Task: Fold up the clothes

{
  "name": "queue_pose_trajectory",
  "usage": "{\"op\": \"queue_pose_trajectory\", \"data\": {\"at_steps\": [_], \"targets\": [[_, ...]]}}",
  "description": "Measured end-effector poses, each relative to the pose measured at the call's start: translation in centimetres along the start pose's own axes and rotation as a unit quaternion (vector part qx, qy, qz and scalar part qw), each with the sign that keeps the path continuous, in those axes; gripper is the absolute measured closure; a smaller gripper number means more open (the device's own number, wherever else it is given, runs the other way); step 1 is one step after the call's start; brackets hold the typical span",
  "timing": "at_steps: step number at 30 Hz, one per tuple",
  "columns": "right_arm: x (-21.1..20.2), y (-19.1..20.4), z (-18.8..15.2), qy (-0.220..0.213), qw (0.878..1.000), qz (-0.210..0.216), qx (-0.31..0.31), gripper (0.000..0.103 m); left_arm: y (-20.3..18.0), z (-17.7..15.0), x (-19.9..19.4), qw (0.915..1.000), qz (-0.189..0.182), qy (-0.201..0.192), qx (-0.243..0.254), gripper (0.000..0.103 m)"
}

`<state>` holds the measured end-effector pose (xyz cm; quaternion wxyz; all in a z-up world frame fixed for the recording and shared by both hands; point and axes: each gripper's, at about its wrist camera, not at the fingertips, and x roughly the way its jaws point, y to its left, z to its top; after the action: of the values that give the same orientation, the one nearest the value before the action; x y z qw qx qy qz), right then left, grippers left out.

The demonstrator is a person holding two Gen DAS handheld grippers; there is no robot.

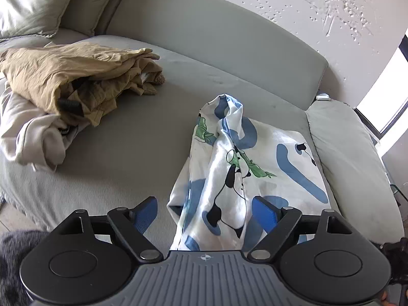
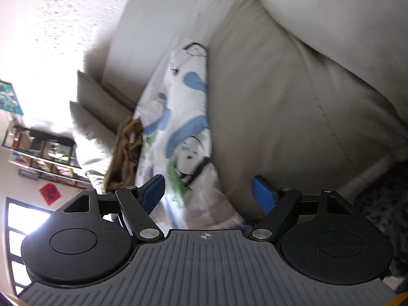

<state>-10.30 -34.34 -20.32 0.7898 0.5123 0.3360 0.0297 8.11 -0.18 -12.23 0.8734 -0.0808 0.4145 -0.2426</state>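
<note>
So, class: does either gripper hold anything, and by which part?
Nothing is held. The left gripper and right gripper both stand open around the white panda-print cloth, pads not pressing.

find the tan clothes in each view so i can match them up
Left wrist: the tan clothes lie folded at upper left on the sofa, on top of a pale garment.
Right wrist: the tan clothes are a small patch at left of centre, partly hidden behind the panda cloth.
Shared landmark: the panda cloth, which lies spread between the open jaws in both views.
</note>
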Motion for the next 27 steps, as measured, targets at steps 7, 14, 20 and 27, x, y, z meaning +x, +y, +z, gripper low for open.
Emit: {"op": "queue_pose_trajectory", "data": {"at_steps": [7,14,20,27], "targets": [[1.1,1.8,0.5,-0.039,0.999,0.000,-0.025,0.006,0.5,1.0,2.1,0.9992,-0.036,0.017,0.007,0.020],[2.7,2.7,3.2,-0.015,0.999,-0.011,-0.051,0.012,1.4,2.7,5.6,0.9931,-0.086,0.079,-0.007,0.020],[5.0,1.3,6.2,0.018,1.000,0.012,0.012,0.015,1.0,3.5,8.3,0.9777,-0.161,0.134,-0.018,0.018],[7.8,2.5,7.0,0.004,1.000,0.006,-0.030,0.013,-1.3,3.6,9.5,0.9746,-0.167,0.149,0.006,0.034]]}}
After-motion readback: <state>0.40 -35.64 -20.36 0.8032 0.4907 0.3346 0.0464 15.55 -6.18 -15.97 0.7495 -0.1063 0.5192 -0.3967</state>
